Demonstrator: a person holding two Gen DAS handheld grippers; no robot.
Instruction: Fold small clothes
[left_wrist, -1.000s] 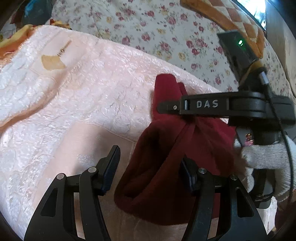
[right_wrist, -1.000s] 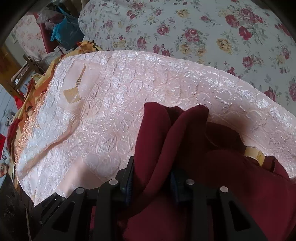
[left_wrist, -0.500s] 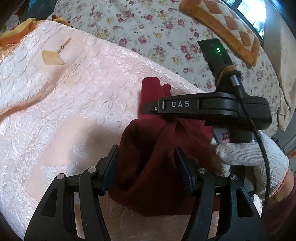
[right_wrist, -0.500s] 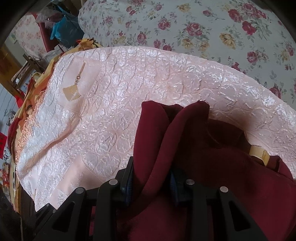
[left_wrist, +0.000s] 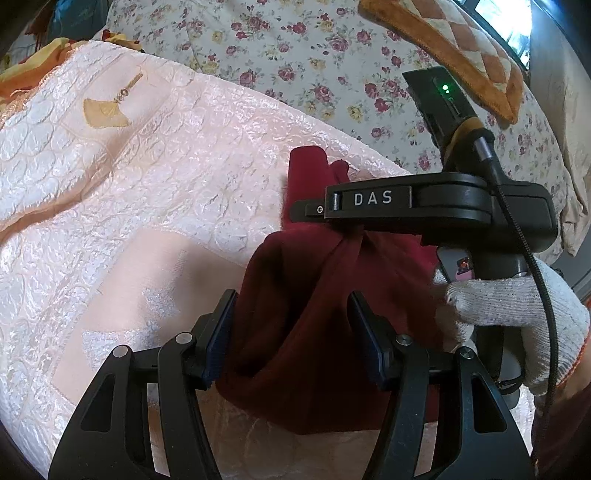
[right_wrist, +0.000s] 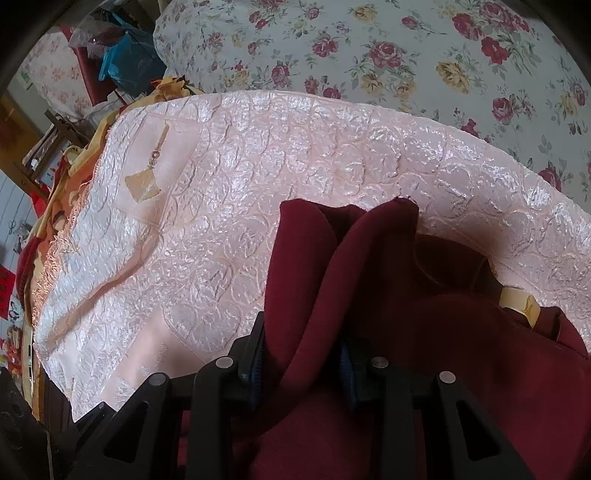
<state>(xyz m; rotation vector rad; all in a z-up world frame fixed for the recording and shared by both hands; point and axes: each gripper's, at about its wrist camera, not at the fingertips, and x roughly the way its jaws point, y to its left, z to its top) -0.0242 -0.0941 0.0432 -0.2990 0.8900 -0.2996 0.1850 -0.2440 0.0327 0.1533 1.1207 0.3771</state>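
Note:
A dark red garment (left_wrist: 303, 295) hangs bunched over a pink quilted cover (left_wrist: 147, 184). My right gripper (right_wrist: 303, 354) is shut on a thick fold of the garment (right_wrist: 406, 314), which rises past its pads; a yellow label (right_wrist: 521, 304) shows at the right. In the left wrist view the right gripper (left_wrist: 306, 211) appears side-on, marked DAS, held by a white-gloved hand (left_wrist: 509, 299). My left gripper (left_wrist: 291, 321) is open just below it, with the hanging lower part of the garment between its fingers. The left pad touches the cloth's edge without squeezing it.
The pink cover (right_wrist: 258, 166) lies on a floral sheet (right_wrist: 406, 55). An orange checked cushion (left_wrist: 443, 37) sits at the far right. Yellow-orange cloth (right_wrist: 74, 166) and a blue bag (right_wrist: 122, 62) crowd the left side beyond the cover's fringe.
My left gripper has come in toward the hanging garment, so the cloth now sits between its fingers instead of beside them. The right gripper has kept still with its grip.

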